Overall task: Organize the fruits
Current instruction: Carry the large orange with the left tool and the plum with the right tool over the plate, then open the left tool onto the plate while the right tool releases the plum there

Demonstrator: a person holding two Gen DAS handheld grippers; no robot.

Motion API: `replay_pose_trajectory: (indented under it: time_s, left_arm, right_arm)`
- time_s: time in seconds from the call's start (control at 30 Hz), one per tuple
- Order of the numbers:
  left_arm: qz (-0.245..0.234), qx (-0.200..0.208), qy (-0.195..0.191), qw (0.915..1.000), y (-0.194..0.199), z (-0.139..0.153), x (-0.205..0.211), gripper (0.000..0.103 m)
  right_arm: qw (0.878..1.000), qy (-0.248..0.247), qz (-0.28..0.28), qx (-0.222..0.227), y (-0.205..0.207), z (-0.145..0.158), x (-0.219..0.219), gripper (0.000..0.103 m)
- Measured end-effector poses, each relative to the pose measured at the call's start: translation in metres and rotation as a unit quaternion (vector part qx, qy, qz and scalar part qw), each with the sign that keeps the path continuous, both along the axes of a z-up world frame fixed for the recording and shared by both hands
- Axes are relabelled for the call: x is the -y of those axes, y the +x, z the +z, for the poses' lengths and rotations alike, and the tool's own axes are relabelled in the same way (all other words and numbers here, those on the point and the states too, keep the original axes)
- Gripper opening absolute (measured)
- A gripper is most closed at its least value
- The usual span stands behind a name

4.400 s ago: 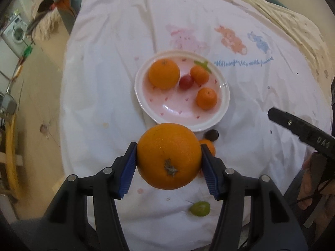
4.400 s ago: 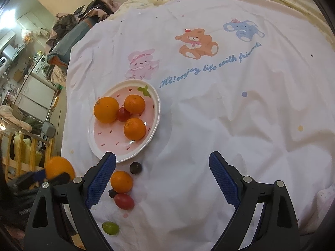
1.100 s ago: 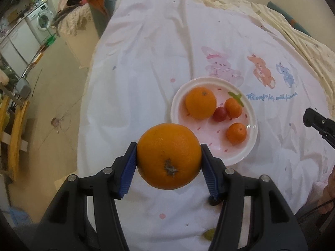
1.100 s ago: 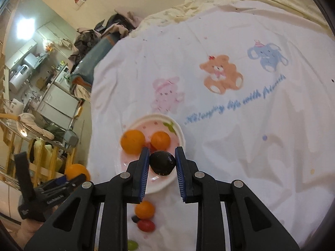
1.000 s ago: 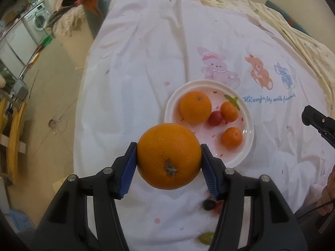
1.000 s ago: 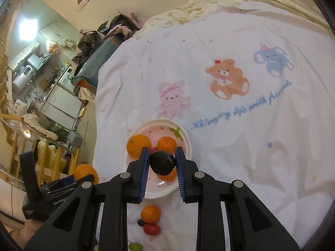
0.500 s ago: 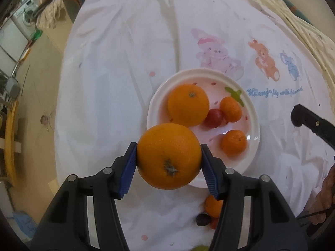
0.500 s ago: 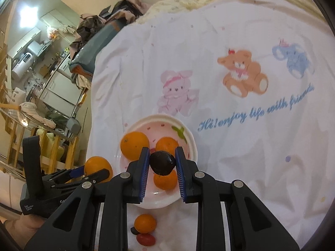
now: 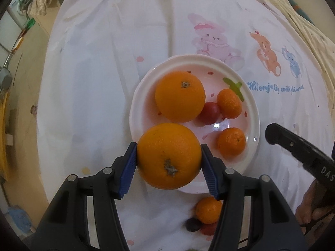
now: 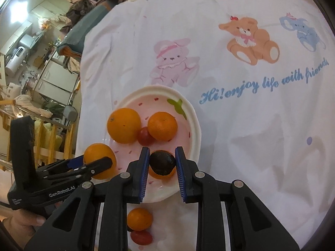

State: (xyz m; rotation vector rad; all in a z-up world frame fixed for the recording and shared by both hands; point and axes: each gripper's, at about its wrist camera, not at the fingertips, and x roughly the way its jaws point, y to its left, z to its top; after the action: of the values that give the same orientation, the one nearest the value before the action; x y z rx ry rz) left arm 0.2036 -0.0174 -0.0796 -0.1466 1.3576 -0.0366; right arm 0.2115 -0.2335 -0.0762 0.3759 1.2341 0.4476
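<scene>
As both of my tools hang over the plate, I log what each wrist camera gives me.

Left gripper (image 9: 169, 161): its blue fingers (image 9: 128, 168) pinch a large orange (image 9: 169, 155) from both sides, stem scar facing the camera; the fruit sits above the near left rim of the plate. I see the same tool from the side in the right wrist view (image 10: 95, 161).

Right gripper (image 10: 162, 163): fingers (image 10: 144, 172) closed on a small dark plum (image 10: 162, 162), held over the near part of the plate.

Plate (image 9: 254, 113): white rim, pink centre with a green leaf print, resting on the sheet.

On the plate: a second big orange (image 9: 180, 96) at the left, a red cherry tomato (image 9: 210, 113) touching it, one mandarin (image 9: 229, 104) just beside the tomato near the leaf print, another mandarin (image 9: 231, 143) nearer to me on the right.

Off the plate: a loose mandarin (image 10: 139, 219) lies on the sheet just below the near rim, touching a red tomato (image 10: 141, 237); a small dark fruit (image 9: 193, 224) lies against them.

Surface: white sheet (image 10: 251, 136) printed with a pink bunny (image 10: 171, 59), a bear (image 10: 250, 39), an elephant and blue script; whether a bench or a bed lies under it I cannot tell.

Person: fingers of a hand (image 9: 312, 209) at the right edge grip the right tool's handle.
</scene>
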Motion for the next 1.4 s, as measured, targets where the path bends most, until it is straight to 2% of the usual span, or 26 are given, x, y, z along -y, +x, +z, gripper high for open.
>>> replay_pose_trajectory:
  time_s: [0.13, 0.27, 0.47, 0.67, 0.7, 0.73, 0.77, 0.8, 0.83, 0.87, 0.9, 1.03, 1.17, 1.4]
  left_arm:
    - [0.005, -0.007, -0.01, 0.9999, 0.003, -0.006, 0.001, 0.055]
    - [0.02, -0.023, -0.042, 0.9987, 0.007, -0.013, -0.003, 0.056]
    - [0.012, -0.009, -0.035, 0.9993, 0.006, -0.01, 0.001, 0.056]
    - [0.014, -0.029, -0.048, 0.9983, 0.007, -0.015, 0.002, 0.057]
    - [0.015, -0.035, -0.057, 0.9977, 0.007, -0.017, 0.001, 0.058]
    - [0.014, -0.037, -0.063, 0.9972, 0.007, -0.018, 0.001, 0.058]
    - [0.012, -0.038, -0.063, 0.9972, 0.007, -0.018, 0.002, 0.059]
    - [0.01, -0.038, -0.062, 0.9973, 0.007, -0.018, 0.003, 0.064]
    - [0.011, -0.032, -0.062, 0.9975, 0.006, -0.016, 0.003, 0.072]
    - [0.013, -0.021, -0.061, 0.9978, 0.005, -0.012, 0.003, 0.085]
    - [0.015, -0.005, -0.059, 0.9982, 0.004, -0.006, 0.003, 0.088]
    - [-0.001, 0.031, -0.049, 0.9983, 0.003, 0.009, 0.007, 0.088]
    - [-0.001, 0.038, -0.046, 0.9982, 0.004, 0.012, 0.005, 0.088]
    - [-0.005, 0.068, -0.019, 0.9975, -0.001, 0.022, 0.006, 0.088]
  right_arm:
    - [1.0, 0.001, -0.008, -0.015, 0.003, -0.008, 0.003, 0.027]
    - [1.0, 0.005, -0.008, -0.018, 0.004, -0.01, 0.003, 0.028]
    - [1.0, 0.005, -0.008, -0.019, 0.005, -0.011, 0.002, 0.028]
    - [1.0, 0.011, -0.011, -0.019, 0.006, -0.01, 0.002, 0.03]
    - [1.0, 0.009, -0.011, -0.019, 0.006, -0.01, 0.002, 0.037]
    - [1.0, 0.007, -0.011, -0.017, 0.007, -0.01, 0.001, 0.056]
    - [1.0, 0.008, -0.014, -0.015, 0.007, -0.009, 0.002, 0.067]
    - [1.0, 0.012, -0.019, -0.012, 0.006, -0.007, 0.004, 0.077]
    - [0.999, 0.015, -0.028, -0.008, 0.006, -0.004, 0.007, 0.077]
    - [0.999, 0.014, -0.031, -0.006, 0.006, -0.003, 0.008, 0.077]
    - [0.999, 0.013, -0.033, -0.004, 0.006, -0.001, 0.009, 0.077]
    - [0.999, 0.016, -0.05, 0.0, 0.008, 0.003, 0.018, 0.077]
    - [0.999, 0.016, -0.052, -0.001, 0.009, 0.004, 0.02, 0.077]
    - [0.999, 0.002, -0.047, 0.011, 0.007, 0.01, 0.019, 0.077]
